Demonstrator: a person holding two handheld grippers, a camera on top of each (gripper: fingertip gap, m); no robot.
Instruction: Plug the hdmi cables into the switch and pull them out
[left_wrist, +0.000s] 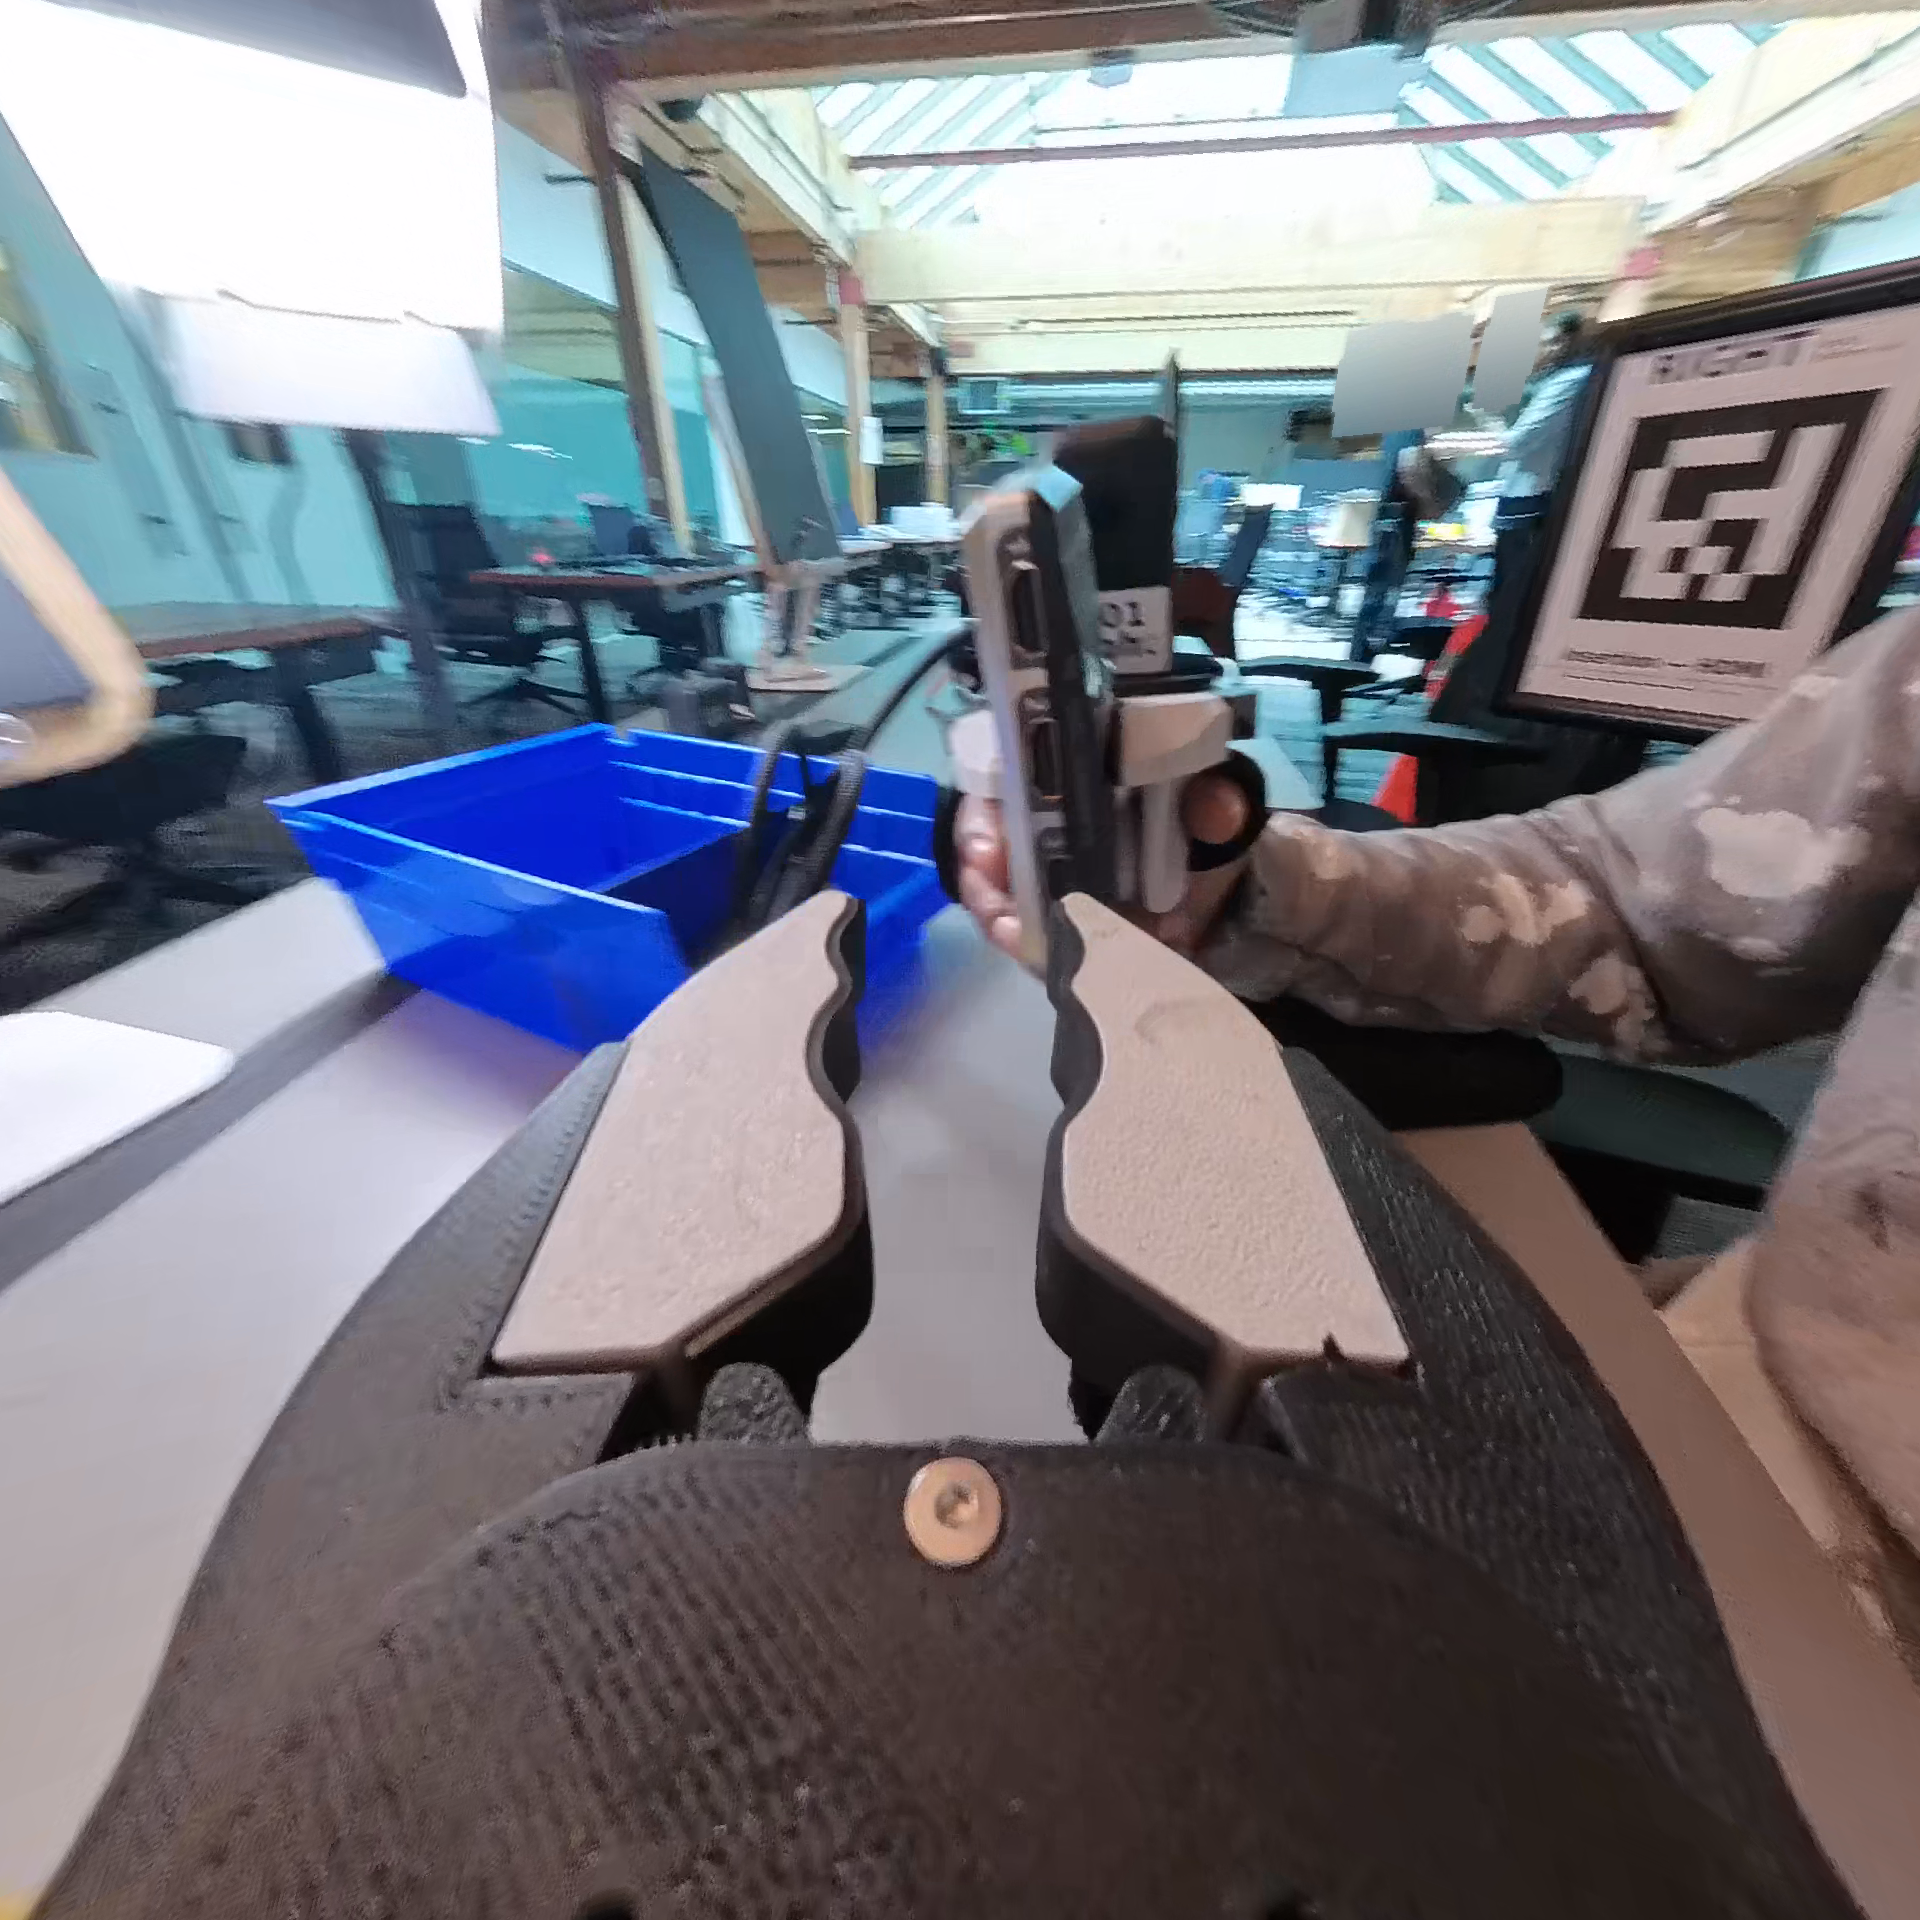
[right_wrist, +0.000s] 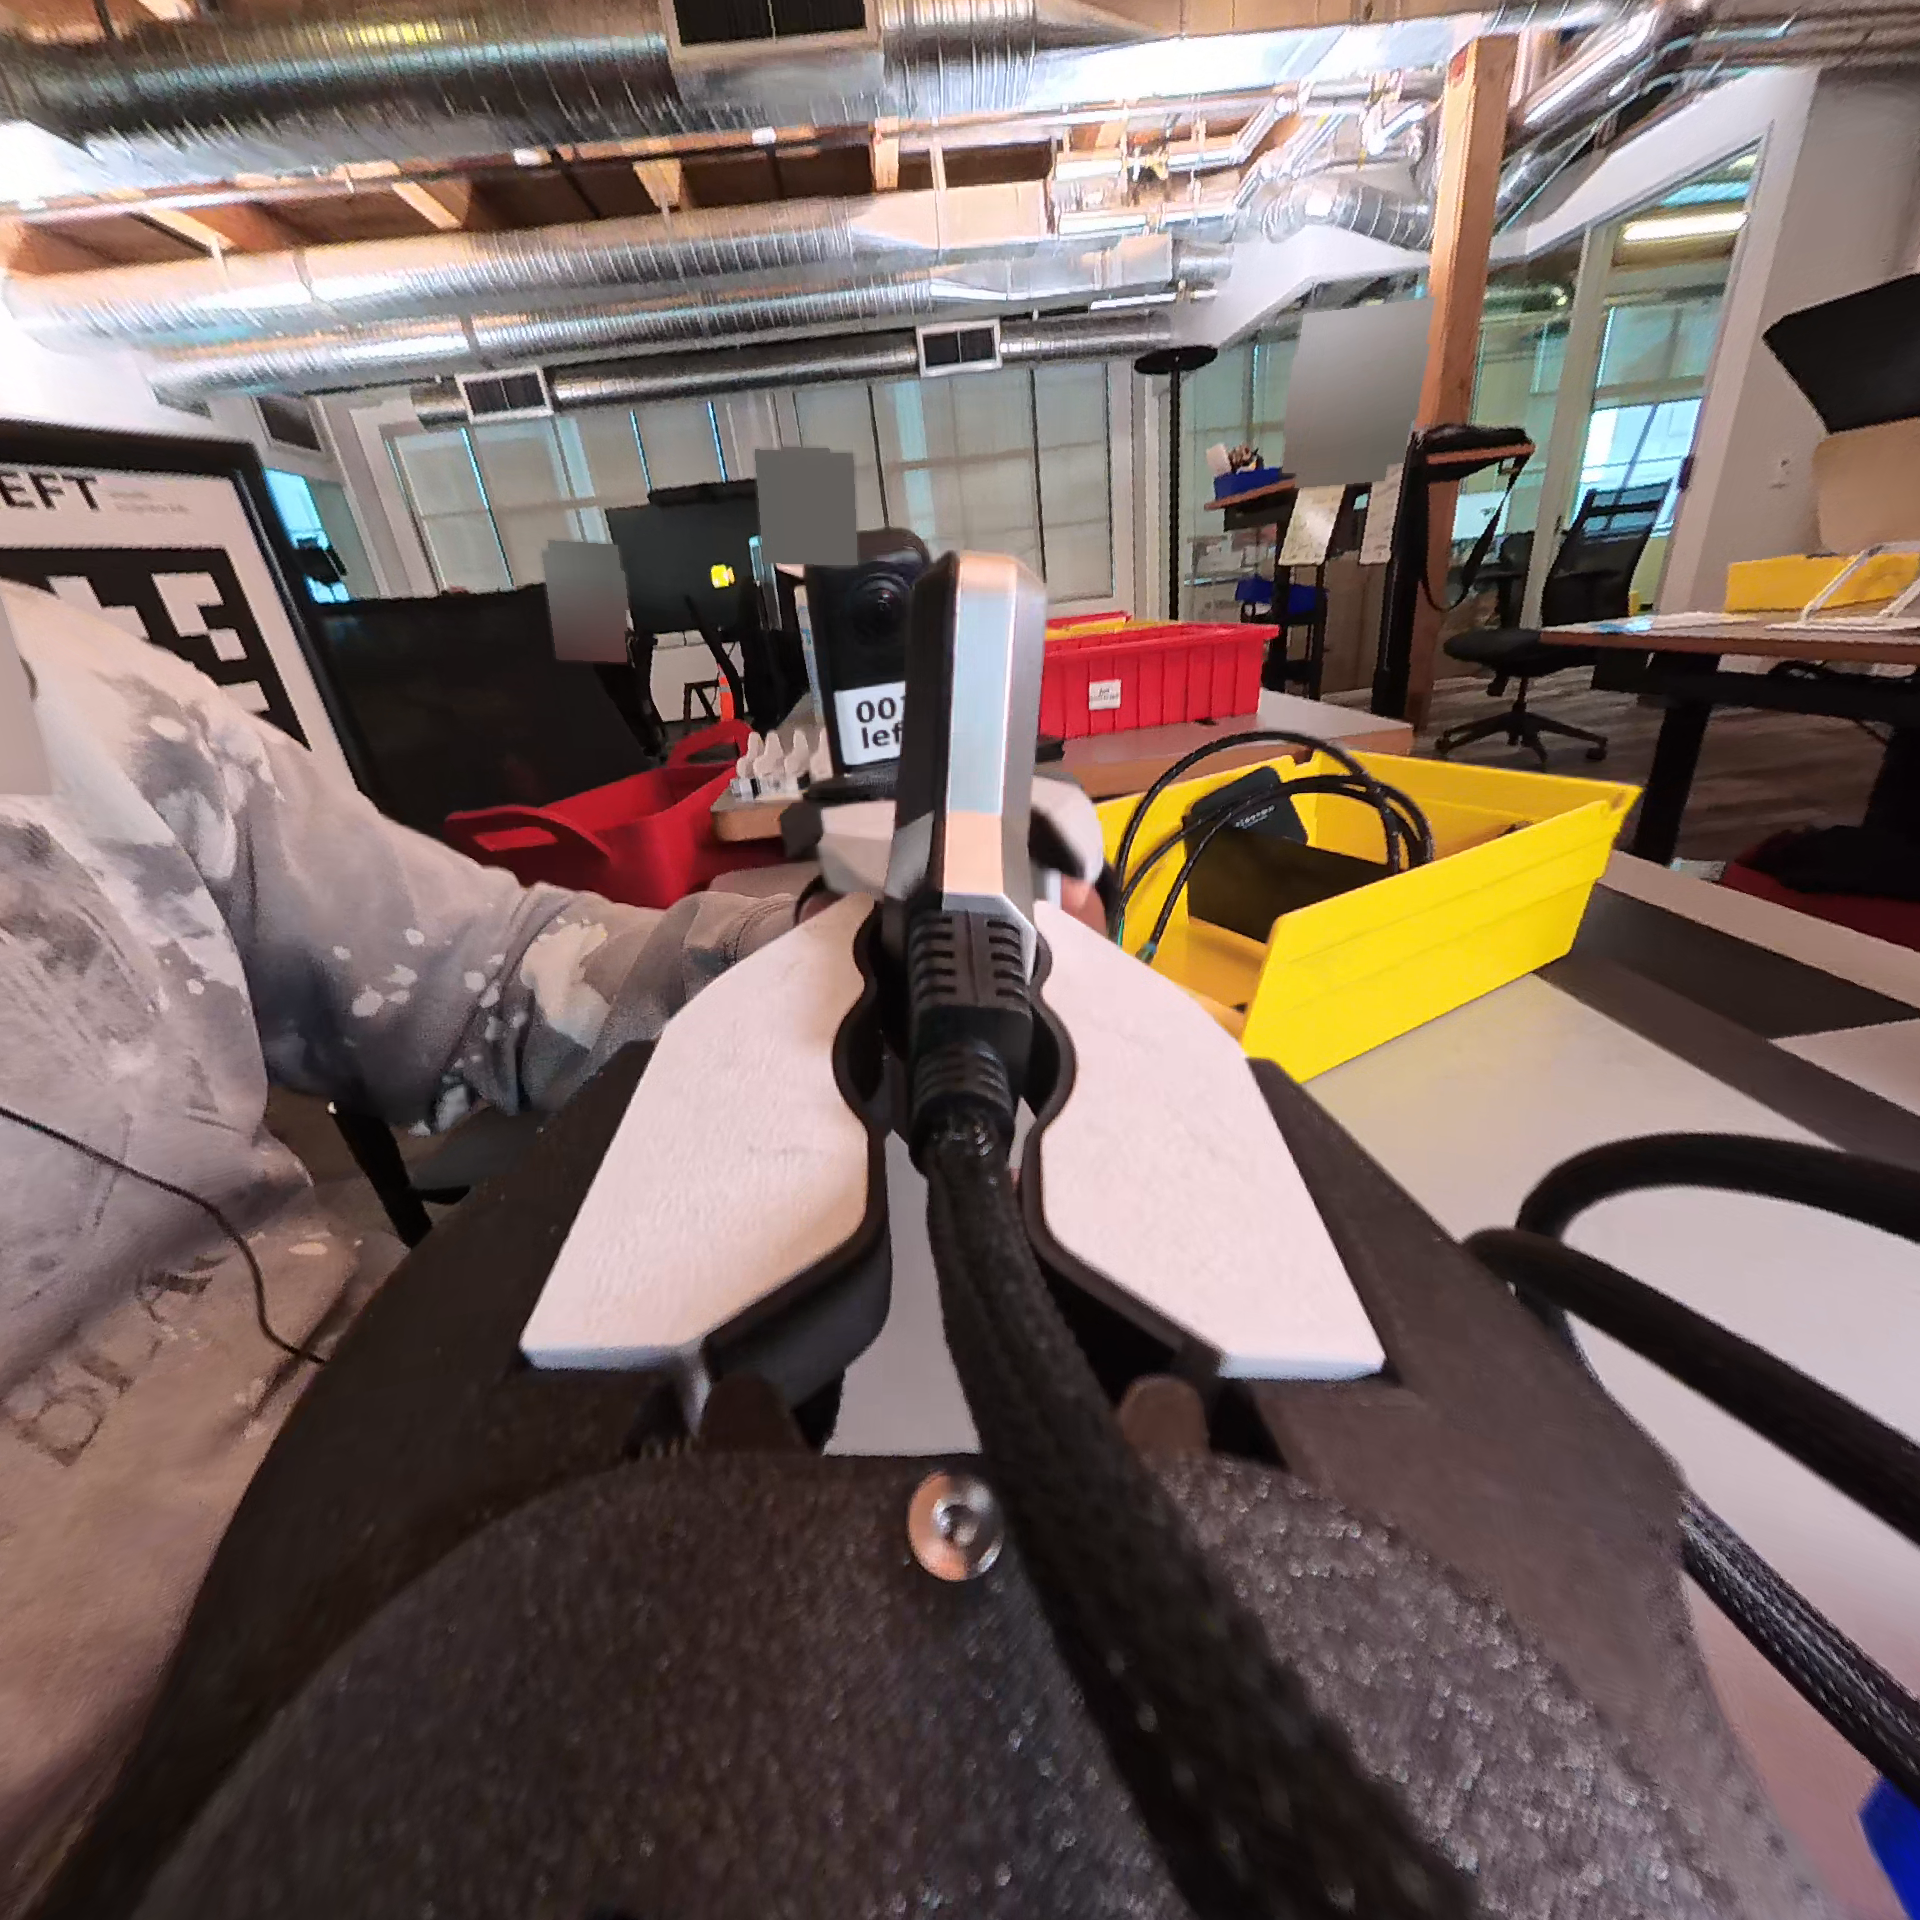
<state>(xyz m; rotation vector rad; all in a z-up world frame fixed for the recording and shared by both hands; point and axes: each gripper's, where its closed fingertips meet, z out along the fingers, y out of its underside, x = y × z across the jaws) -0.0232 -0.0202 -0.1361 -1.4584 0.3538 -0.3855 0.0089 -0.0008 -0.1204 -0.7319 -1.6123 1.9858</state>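
The silver and black switch (left_wrist: 1023, 727) stands upright in the air above the table. My right gripper (right_wrist: 961, 966) is shut on a black hdmi plug (right_wrist: 966, 987) that sits in the switch's near end (right_wrist: 982, 727); its braided cable (right_wrist: 1039, 1351) runs back between the fingers. My left gripper (left_wrist: 961, 920) is open. The switch's lower end lies by its right fingertip, with a gap to the left one. Two empty ports face the left wrist view. The right gripper's fingers (left_wrist: 1174, 743) show behind the switch.
A blue bin (left_wrist: 499, 883) with black cables (left_wrist: 790, 831) stands on the grey table (left_wrist: 208, 1351). A yellow bin (right_wrist: 1434, 935) holds more cables. A person's sleeves (left_wrist: 1558, 914) (right_wrist: 312, 883) and a marker screen (left_wrist: 1725, 520) are close. A cable loop (right_wrist: 1714, 1174) lies right.
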